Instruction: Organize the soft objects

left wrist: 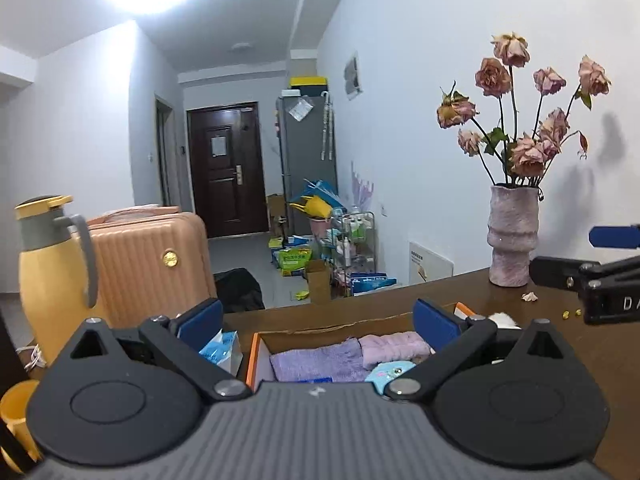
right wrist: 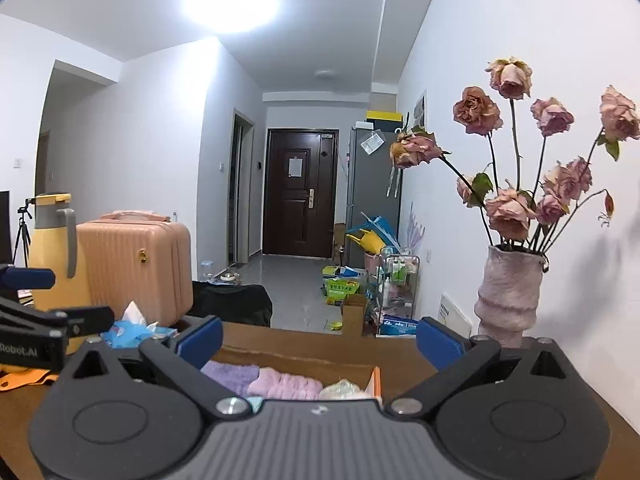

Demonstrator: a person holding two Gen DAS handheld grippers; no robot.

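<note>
An open cardboard box (left wrist: 260, 344) with an orange rim stands on the brown table (left wrist: 560, 344). Inside lie a folded purple towel (left wrist: 316, 360), a folded pink towel (left wrist: 394, 350) and a light blue soft item (left wrist: 390, 372). My left gripper (left wrist: 318, 322) hangs above the box, jaws wide open, nothing between them. In the right wrist view the same box (right wrist: 376, 380) shows the purple towel (right wrist: 232, 374), the pink towel (right wrist: 290, 386) and a pale crinkly item (right wrist: 344, 390). My right gripper (right wrist: 320, 338) is also wide open and empty above it. Each gripper appears at the edge of the other's view.
A pink vase (left wrist: 512, 236) of dried roses stands at the table's far right by the wall. A yellow jug (left wrist: 52, 272) and a blue tissue pack (left wrist: 222, 350) are left of the box. A peach suitcase (left wrist: 148, 264) stands behind, beyond it a cluttered hallway floor.
</note>
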